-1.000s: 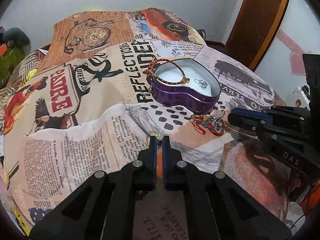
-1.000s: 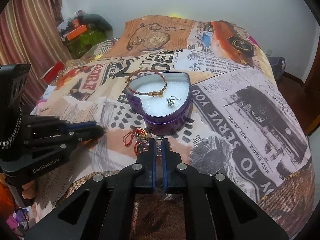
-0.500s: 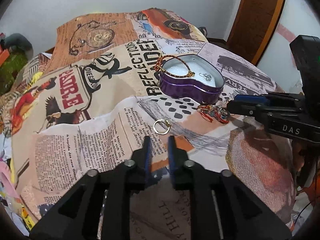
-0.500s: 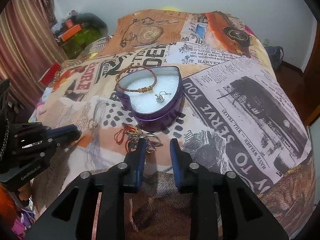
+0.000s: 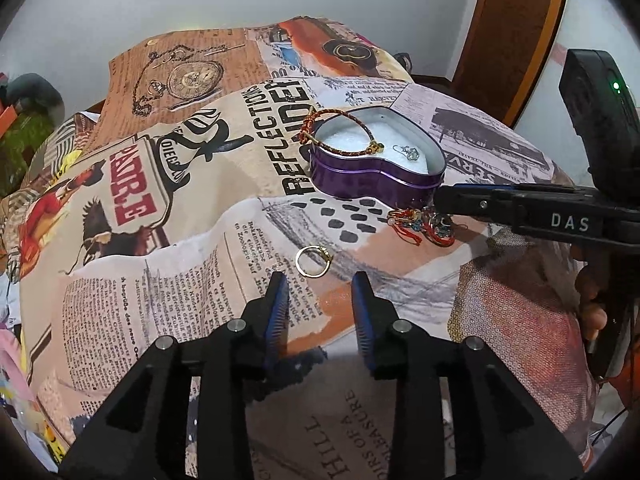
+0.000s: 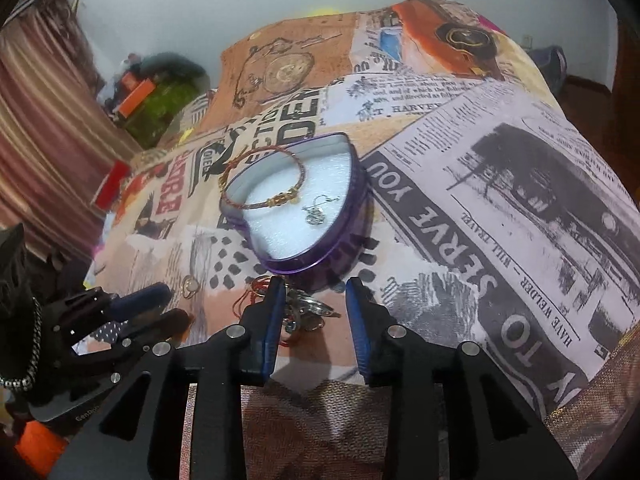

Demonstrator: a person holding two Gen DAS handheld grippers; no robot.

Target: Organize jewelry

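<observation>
A purple heart-shaped tin with white foam stands on the printed bedspread. A red-gold braided bracelet lies across its rim and a small silver earring lies on the foam. A gold ring lies on the cloth just ahead of my open, empty left gripper. A tangle of red-thread charms lies in front of the tin, between the fingers of my open right gripper.
The bedspread covers a rounded bed that drops off at the sides. A wooden door stands at the back right. Clutter and a striped curtain are at the left.
Both grippers went from shut to open and drew back. The gold ring, earlier at the left fingertips, now lies free on the cloth.
</observation>
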